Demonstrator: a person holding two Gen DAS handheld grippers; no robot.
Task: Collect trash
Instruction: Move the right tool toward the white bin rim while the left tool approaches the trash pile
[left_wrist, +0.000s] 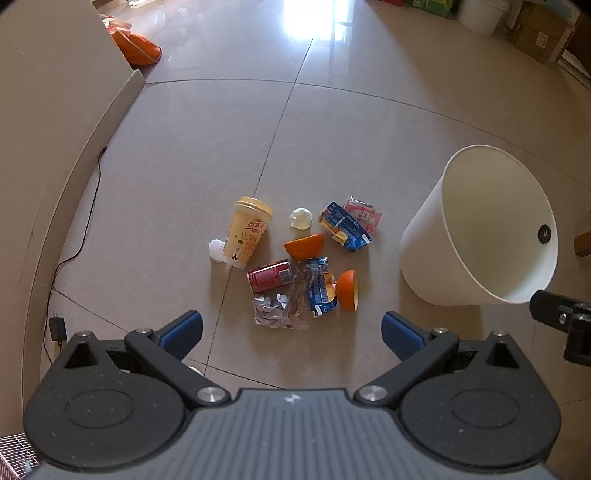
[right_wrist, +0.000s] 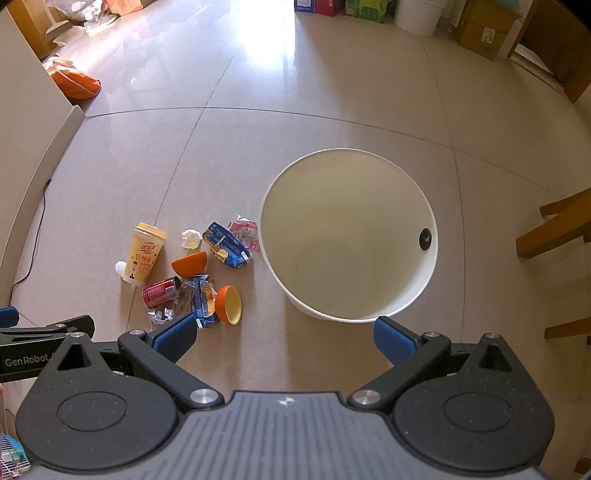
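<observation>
A heap of trash lies on the tiled floor: a yellow lidded cup (left_wrist: 248, 232) (right_wrist: 144, 254), a red can (left_wrist: 269, 276) (right_wrist: 161, 292), two orange halves (left_wrist: 304, 245) (left_wrist: 348, 290), two crushed blue cartons (left_wrist: 345, 227) (left_wrist: 320, 288), a pink wrapper (left_wrist: 364, 214), white tissue (left_wrist: 301, 218) and crumpled foil (left_wrist: 269, 310). An empty white bin (left_wrist: 476, 236) (right_wrist: 349, 236) stands right of the heap. My left gripper (left_wrist: 291, 332) hangs open above the heap's near edge. Open as well, my right gripper (right_wrist: 284, 338) hovers near the bin's front rim, holding nothing.
A beige wall with a baseboard runs along the left, with a black cable and plug (left_wrist: 57, 328) on the floor. An orange bag (left_wrist: 136, 46) lies far left. Boxes and a white bucket (right_wrist: 419, 13) stand at the back. A wooden chair (right_wrist: 554, 229) is at the right.
</observation>
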